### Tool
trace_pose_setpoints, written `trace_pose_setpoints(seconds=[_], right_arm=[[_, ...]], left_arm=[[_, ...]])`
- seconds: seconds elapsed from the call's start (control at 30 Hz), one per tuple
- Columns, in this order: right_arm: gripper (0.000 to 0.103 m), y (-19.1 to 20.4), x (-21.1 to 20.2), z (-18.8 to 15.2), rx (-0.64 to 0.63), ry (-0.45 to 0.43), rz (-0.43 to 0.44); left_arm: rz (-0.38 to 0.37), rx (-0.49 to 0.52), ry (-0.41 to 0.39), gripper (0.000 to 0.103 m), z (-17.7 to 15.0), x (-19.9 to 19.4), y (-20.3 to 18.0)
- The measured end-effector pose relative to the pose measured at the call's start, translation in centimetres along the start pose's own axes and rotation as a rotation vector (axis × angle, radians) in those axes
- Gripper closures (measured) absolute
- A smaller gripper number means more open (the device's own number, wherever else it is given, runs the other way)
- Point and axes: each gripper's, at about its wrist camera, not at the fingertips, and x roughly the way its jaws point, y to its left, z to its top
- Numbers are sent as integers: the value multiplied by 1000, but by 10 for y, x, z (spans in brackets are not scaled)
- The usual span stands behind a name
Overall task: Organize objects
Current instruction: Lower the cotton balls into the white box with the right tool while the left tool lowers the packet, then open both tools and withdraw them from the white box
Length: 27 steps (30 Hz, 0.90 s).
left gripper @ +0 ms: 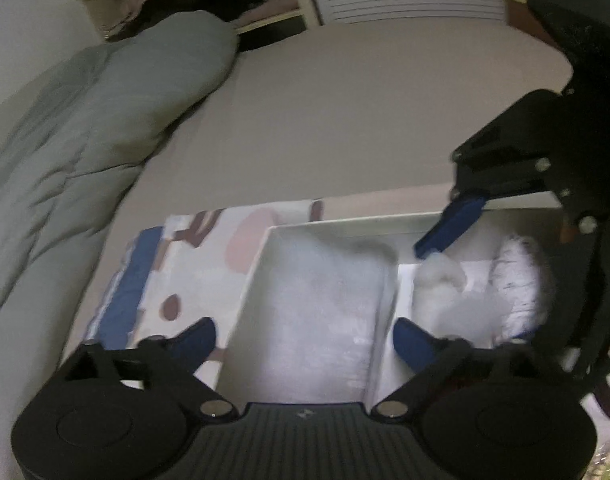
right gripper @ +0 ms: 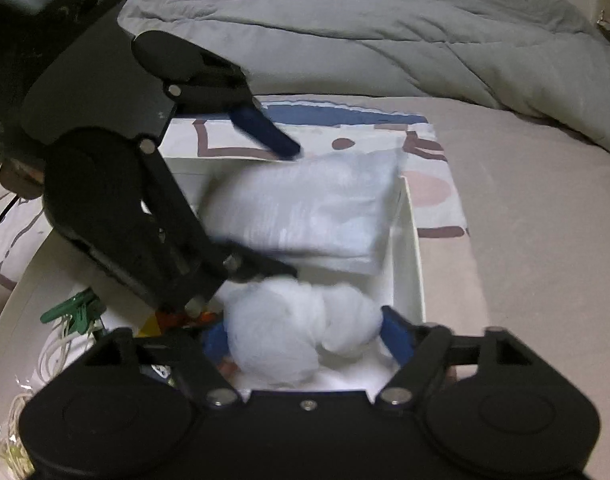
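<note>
As your right gripper point(right gripper: 305, 336) sits part-open in the near compartment of the white box point(right gripper: 415, 248), its blue pads flank the cotton wad point(right gripper: 301, 332) w/o seeming to squeeze it; the wad rests on the box floor. A green clip point(right gripper: 75, 308) lies in the section to the left. Next compartment out, your left gripper point(right gripper: 283, 208) stands spread wide, straddling the white packet point(right gripper: 305, 208), which lies in its slot and is gripped by neither pad.

Step in hand, by the look of it: dropping sorted items into their sections. Next move prob. calls for lifting both grippers straight up, clear of the walls, w/o snagging the fluff.

Beyond, the box sits on a patterned cloth point(right gripper: 433, 188), grey duvet point(right gripper: 385, 32) at back. No brand or legible writing anywhere.
</note>
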Motion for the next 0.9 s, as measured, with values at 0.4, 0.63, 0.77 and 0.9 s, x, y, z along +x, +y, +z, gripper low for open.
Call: trace_pose_setpoints(seconds=[0.4, 0.63, 0.77, 0.9], right_arm=[[8, -1, -18, 7, 50, -41, -18], [4, 1, -38, 4, 61, -30, -51], [1, 2, -50, 1, 76, -26, -67], [0, 7, -63, -1, 67, -25, -111]], left_arm=[[11, -147, -64, 7, 11, -30, 8], [47, -299, -138, 7, 13, -70, -2], [105, -363, -167, 4, 12, -97, -10], [173, -429, -177, 0, 7, -124, -18]])
